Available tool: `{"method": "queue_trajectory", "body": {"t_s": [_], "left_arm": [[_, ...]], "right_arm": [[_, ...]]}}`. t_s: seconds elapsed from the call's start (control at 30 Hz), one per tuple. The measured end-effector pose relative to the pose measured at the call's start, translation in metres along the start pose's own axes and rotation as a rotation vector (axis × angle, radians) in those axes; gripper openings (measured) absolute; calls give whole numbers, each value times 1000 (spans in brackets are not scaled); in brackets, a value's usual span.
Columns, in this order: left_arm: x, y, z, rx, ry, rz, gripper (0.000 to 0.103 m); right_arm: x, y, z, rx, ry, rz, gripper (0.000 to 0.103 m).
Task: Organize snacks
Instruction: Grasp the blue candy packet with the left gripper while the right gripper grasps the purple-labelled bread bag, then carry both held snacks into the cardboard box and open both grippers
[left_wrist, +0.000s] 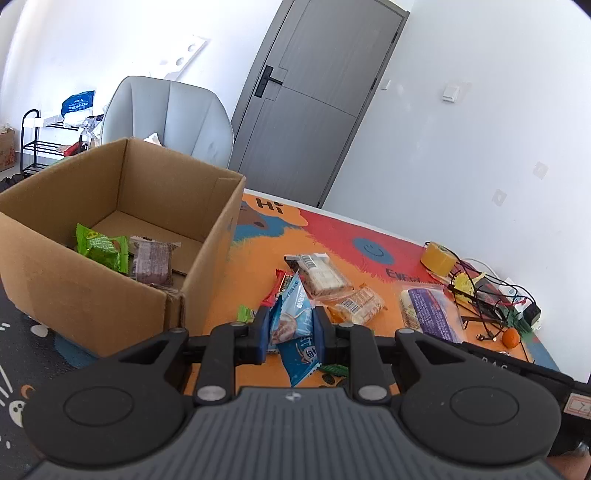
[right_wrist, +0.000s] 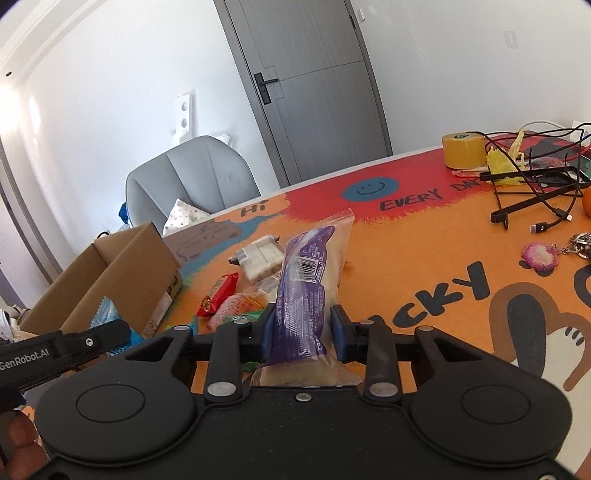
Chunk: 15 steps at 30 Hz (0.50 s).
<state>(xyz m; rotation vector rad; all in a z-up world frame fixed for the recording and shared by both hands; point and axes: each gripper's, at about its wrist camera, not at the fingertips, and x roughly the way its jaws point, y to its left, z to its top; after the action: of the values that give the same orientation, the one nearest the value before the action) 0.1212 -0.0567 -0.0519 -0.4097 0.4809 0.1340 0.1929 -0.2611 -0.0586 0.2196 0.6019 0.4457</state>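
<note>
Both grippers have a snack right now. The left gripper (left_wrist: 291, 328) has its jaws clamped on a blue pack (left_wrist: 293, 325), held up off the counter (right_wrist: 424, 258), and the box (left_wrist: 207, 236) sits just to its left, so that's the arm that's nearer and I'd guess it only needs a short swing left and over the rim to drop it in. The right gripper (right_wrist: 301, 332) has its jaws closed around a purple bag (right_wrist: 306, 288), long axis pointing away from the jaws toward the far side, and it's well to the right of the box with the loose pile in between. Inside the box so far: a green pack (left_wrist: 99, 247) and a brown pack (left_wrist: 151, 262) on the floor against the near wall. Still out on the counter: a white wafer pack (left_wrist: 319, 273), a red bar (right_wrist: 218, 295) and a few others.
</note>
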Motion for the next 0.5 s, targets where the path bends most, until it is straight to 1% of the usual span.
{"method": "queue_trajectory", "body": {"t_s": [0.27,0.5], "left_arm": [[-23,3,15,8,-70,9,23],[-35,17,32,-9,-122,39,23]], "right_arm": [[-12,24,10,-18,-41,63,32],[-13,49,15,-41,-61,110,32]]}}
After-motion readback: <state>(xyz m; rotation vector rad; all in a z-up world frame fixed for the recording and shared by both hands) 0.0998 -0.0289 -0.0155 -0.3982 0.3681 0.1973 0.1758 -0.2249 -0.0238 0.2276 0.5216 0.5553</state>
